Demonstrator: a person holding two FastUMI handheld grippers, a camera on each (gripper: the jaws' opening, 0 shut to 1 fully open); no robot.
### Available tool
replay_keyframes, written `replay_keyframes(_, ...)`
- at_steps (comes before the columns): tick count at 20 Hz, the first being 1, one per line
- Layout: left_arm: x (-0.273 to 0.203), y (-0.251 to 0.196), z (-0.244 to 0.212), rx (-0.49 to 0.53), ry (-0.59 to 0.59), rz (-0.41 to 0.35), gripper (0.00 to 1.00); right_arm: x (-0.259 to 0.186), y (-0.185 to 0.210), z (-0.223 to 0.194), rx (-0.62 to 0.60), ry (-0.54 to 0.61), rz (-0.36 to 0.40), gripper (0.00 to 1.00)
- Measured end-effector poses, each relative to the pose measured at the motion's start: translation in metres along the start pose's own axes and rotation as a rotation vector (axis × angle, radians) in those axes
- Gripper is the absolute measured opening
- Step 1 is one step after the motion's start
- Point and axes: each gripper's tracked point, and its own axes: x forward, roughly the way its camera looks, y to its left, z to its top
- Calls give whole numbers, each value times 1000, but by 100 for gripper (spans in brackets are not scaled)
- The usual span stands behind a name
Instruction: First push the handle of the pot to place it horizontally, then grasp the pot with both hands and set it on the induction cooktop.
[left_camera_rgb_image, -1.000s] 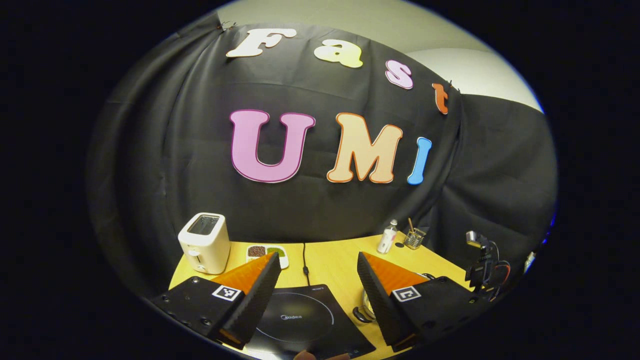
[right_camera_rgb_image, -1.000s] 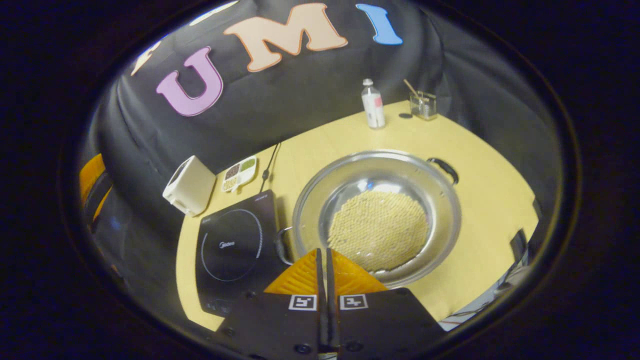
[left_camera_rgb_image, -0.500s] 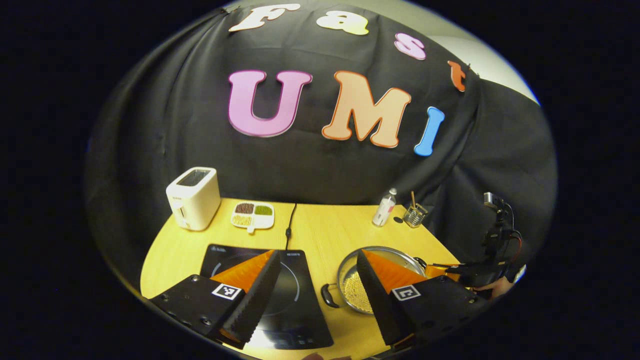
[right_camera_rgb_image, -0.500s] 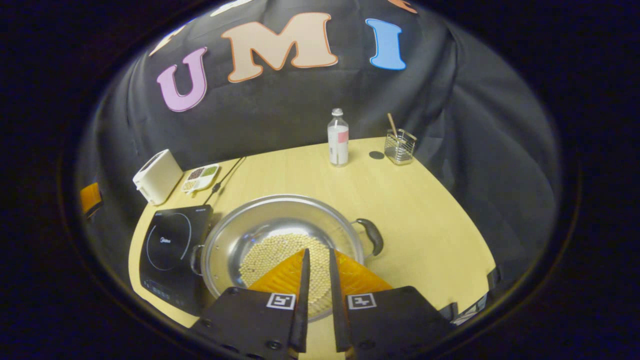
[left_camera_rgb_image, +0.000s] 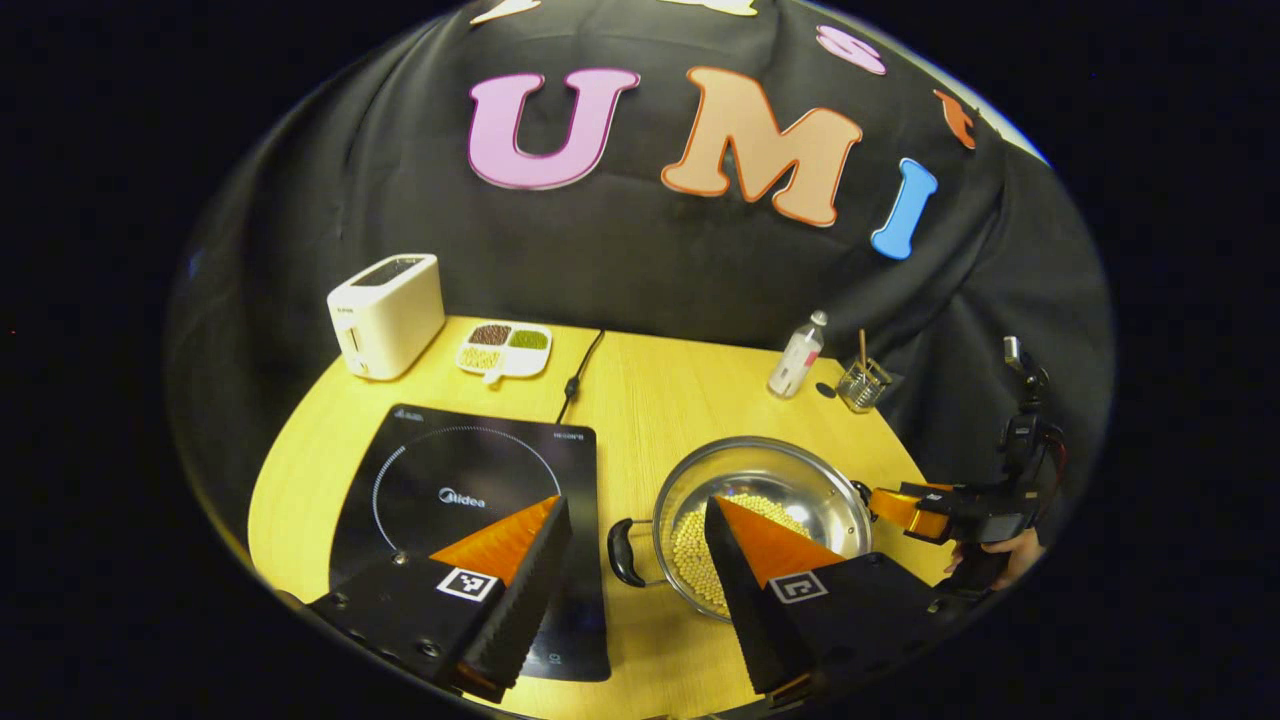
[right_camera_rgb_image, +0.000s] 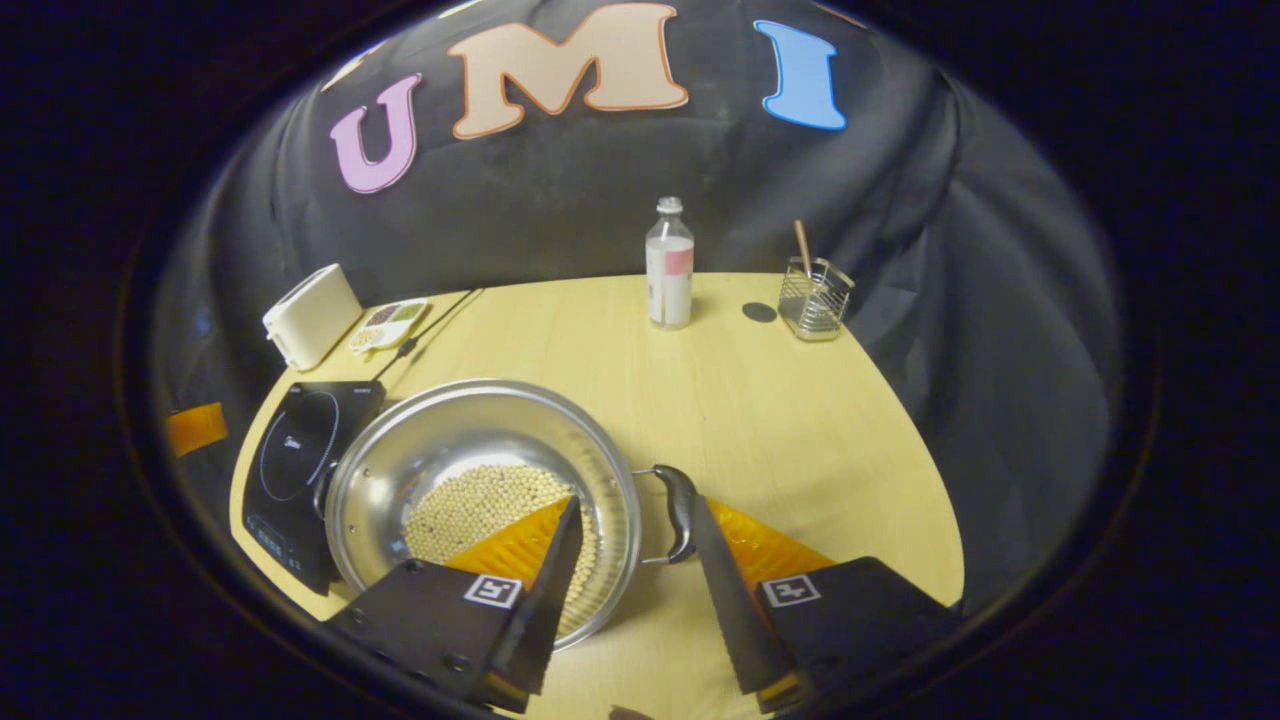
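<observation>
My left gripper is covering the near corner of the induction cooktop with one finger, while the other finger is hiding the pot at its 5 o'clock rim, along with part of the beans. In the right gripper view, my right gripper is blocking the pot's near rim, and the pot is hiding the cooktop's right edge. At 9 o'clock there, my left gripper is showing as a cut-off sliver. The divided dish is sitting too far away for me to tell its contents.
</observation>
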Motion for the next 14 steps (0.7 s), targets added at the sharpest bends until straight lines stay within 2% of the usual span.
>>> replay_keyframes(3,21,-2,-23,-21,85,4,84,13,-8,-3,-28,14,-21,77)
replay_keyframes(8,52,-2,-49,19,170,10,84,32,-10,-13,-52,55,-3,85)
replay_keyframes(14,69,5,-67,-11,232,33,84,45,-9,-25,-59,96,17,85)
